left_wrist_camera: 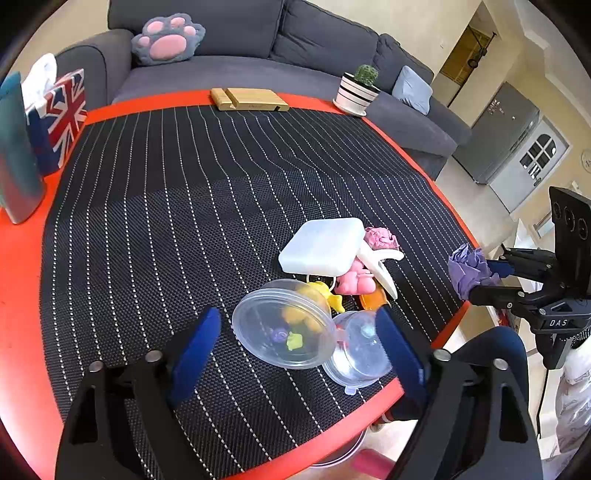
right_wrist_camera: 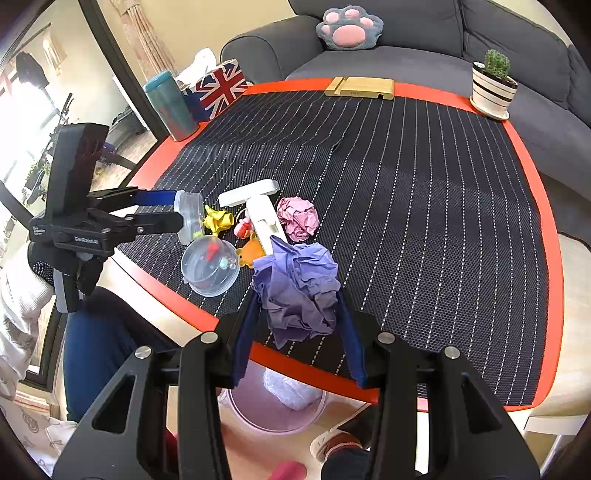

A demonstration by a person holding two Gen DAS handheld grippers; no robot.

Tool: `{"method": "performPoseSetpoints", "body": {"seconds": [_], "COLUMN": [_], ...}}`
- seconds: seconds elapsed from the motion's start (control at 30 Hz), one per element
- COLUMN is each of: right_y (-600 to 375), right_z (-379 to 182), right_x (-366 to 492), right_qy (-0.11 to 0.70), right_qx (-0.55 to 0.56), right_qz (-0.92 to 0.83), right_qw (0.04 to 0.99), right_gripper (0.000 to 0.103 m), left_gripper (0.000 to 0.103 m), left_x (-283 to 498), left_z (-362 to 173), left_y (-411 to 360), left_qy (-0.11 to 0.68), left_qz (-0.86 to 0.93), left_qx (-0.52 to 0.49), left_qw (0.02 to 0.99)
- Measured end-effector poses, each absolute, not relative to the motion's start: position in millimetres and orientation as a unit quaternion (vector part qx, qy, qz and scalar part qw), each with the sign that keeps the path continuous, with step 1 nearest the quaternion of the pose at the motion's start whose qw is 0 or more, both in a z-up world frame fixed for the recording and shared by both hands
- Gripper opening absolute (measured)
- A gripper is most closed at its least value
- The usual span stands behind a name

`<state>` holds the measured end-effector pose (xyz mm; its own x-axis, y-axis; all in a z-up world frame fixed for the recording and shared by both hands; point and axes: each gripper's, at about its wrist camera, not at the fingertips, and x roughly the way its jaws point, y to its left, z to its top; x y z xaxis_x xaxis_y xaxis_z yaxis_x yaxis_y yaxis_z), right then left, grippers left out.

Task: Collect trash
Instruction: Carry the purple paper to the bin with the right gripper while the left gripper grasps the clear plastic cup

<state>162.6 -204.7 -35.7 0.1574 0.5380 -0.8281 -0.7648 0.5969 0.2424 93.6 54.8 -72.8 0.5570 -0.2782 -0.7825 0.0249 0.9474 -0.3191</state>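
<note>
My right gripper [right_wrist_camera: 297,314] is shut on a crumpled purple paper ball [right_wrist_camera: 299,291] and holds it above the table's near edge; the ball also shows in the left wrist view [left_wrist_camera: 469,267]. A pink bin [right_wrist_camera: 277,406] with a white bag stands on the floor below it. My left gripper [left_wrist_camera: 295,332] is shut on a clear plastic cup [left_wrist_camera: 284,328], also seen in the right wrist view [right_wrist_camera: 190,216]. A second clear container [right_wrist_camera: 210,266] lies beside it. A pink paper ball [right_wrist_camera: 298,218], a yellow scrap [right_wrist_camera: 218,219] and a white plastic piece [right_wrist_camera: 258,210] lie on the mat.
A black striped mat [right_wrist_camera: 406,206] covers the red table [right_wrist_camera: 550,229]. At the far edge stand a wooden stand [right_wrist_camera: 360,88], a potted cactus [right_wrist_camera: 493,86], a Union Jack tissue box [right_wrist_camera: 218,88] and a teal tumbler [right_wrist_camera: 171,107]. A grey sofa [right_wrist_camera: 406,33] lies beyond.
</note>
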Motion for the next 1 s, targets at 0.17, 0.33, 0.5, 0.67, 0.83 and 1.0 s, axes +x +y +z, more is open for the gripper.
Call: {"method": "performPoseSetpoints", "body": {"seconds": [0.17, 0.33, 0.5, 0.67, 0.83, 1.0], "right_y": [-204, -203, -202, -202, -201, -202], "right_z": [-38, -39, -39, -39, -36, -29], "right_x": [162, 163, 164, 165, 162, 153], "right_qy": [0.484, 0.485, 0.485, 0.482, 0.477, 0.470], "right_qx": [-0.118, -0.119, -0.118, -0.116, -0.117, -0.116], "right_qz": [0.434, 0.435, 0.434, 0.432, 0.434, 0.439], "right_qw": [0.751, 0.750, 0.750, 0.753, 0.755, 0.757], "right_gripper": [0.042, 0.042, 0.042, 0.042, 0.042, 0.042], "left_gripper": [0.078, 0.065, 0.064, 0.064, 0.064, 0.064], "left_x": [96, 98, 100, 97, 89, 73], "left_z": [-78, -83, -84, -79, -68, -52], "left_y": [56, 59, 60, 60, 61, 54], "left_qy": [0.465, 0.470, 0.466, 0.457, 0.445, 0.437], "left_qz": [-0.087, -0.090, -0.088, -0.081, -0.072, -0.062], "left_qx": [-0.141, -0.151, -0.154, -0.153, -0.148, -0.133], "left_qw": [0.870, 0.865, 0.867, 0.872, 0.880, 0.887]}}
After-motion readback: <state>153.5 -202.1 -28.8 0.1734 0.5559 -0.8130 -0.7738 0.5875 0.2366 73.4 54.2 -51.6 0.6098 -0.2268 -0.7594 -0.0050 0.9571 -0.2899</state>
